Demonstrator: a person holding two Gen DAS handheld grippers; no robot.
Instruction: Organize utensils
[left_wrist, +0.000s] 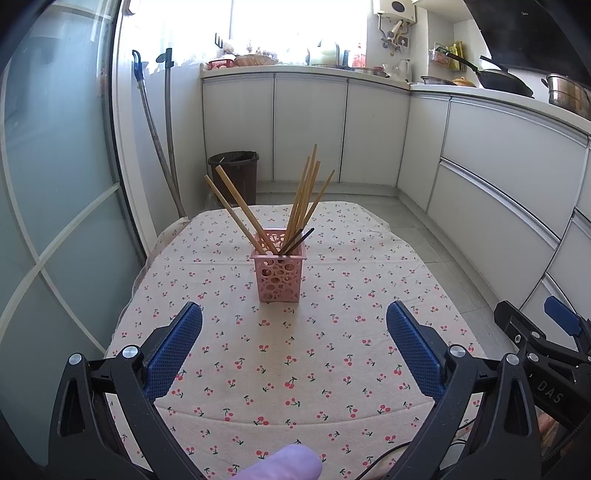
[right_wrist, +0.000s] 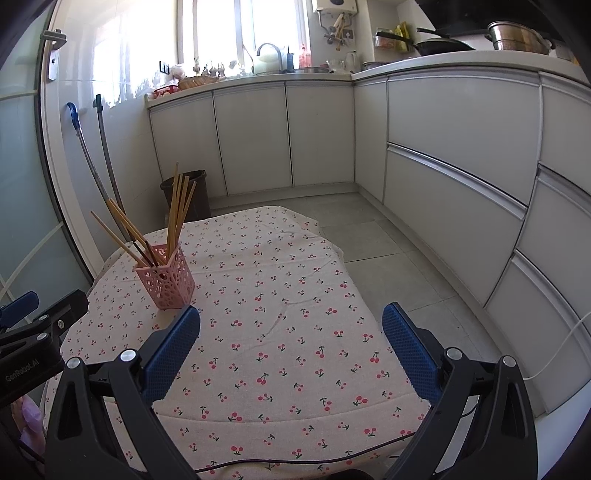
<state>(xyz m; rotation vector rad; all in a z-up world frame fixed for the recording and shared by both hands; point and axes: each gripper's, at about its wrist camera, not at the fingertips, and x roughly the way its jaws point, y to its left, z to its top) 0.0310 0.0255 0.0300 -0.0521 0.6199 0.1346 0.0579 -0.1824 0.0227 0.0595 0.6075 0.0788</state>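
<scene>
In the left wrist view, the left gripper (left_wrist: 294, 334) is hanging above the near part of the table, and its two blue pads are standing wide apart with nothing between them. The pink perforated holder (left_wrist: 279, 275) is sitting straight ahead of this gripper, on the cherry-print tablecloth (left_wrist: 332, 369), a little farther toward the middle of the table. The wooden chopsticks (left_wrist: 306, 192) are standing in it with their long axes pointing up and fanning out: two are leaning to the far left and the bundle is leaning slightly right. A pair of dark chopsticks (left_wrist: 297, 240) is lying low against the right rim of the holder. At the right edge, the right gripper (left_wrist: 546, 332) is showing in part, beside the left one.

In the right wrist view, the right gripper (right_wrist: 291, 334) is also released, its pads wide apart and empty over the bare cloth. Here the holder is lying to the far left of the claw, not in front of it, just beyond the left pad. So I judge the left gripper is the better placed for the coming move. No loose utensil is showing on the cloth, though the near edge is partly hidden, so the sorting is perhaps already finished.
</scene>
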